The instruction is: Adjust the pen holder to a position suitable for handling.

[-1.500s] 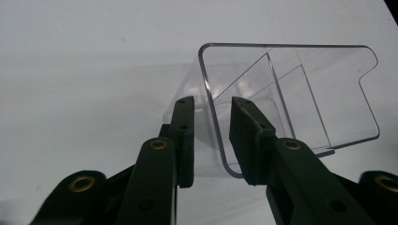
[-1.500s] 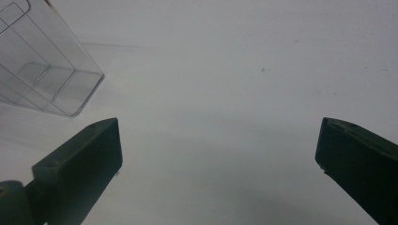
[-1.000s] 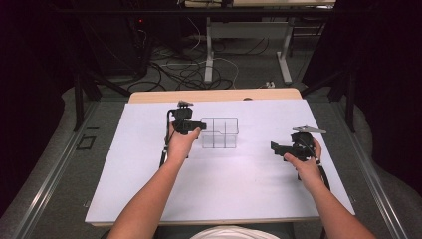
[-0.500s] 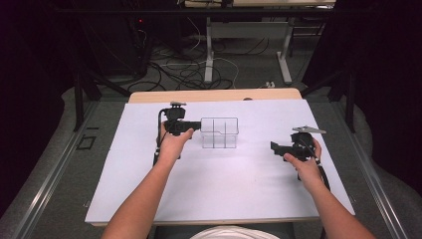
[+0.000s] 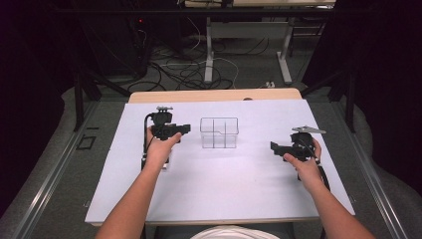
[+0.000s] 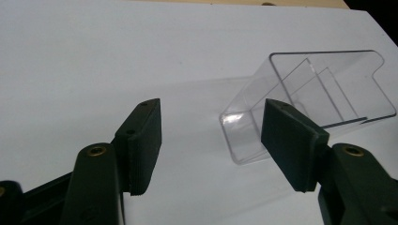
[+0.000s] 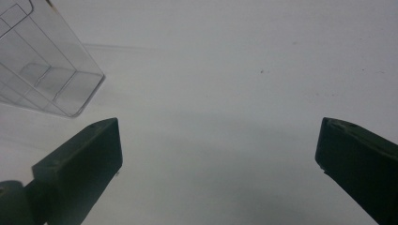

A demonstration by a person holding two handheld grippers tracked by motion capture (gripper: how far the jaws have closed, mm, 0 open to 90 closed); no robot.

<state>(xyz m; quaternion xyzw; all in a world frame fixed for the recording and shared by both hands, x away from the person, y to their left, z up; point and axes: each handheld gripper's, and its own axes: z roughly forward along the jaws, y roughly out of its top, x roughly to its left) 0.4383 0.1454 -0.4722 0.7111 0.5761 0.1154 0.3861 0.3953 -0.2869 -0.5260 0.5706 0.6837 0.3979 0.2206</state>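
Note:
A clear plastic box (image 5: 219, 133) with inner dividers stands on the white table top (image 5: 219, 189), a little beyond its middle. My left gripper (image 5: 187, 129) lies just left of the box, pointing at it, with a small gap between them. Its jaws have just been opening and hold nothing. In the left gripper view the box (image 6: 324, 84) lies ahead, its near corner behind the right pad (image 6: 291, 136) of my left gripper (image 6: 213, 108). My right gripper (image 5: 274, 147) rests open to the right of the box, pointing left. The right gripper view has the box (image 7: 42, 75) at the top left, away from my right gripper (image 7: 219, 124).
A wooden strip (image 5: 214, 94) runs along the table's far edge. Beyond it are floor cables (image 5: 189, 69) and the legs of another table (image 5: 209, 55). Dark curtains close in both sides.
My left gripper has drawn back to the left, away from the box, and its jaws have spread wider. The box and the right gripper have kept still.

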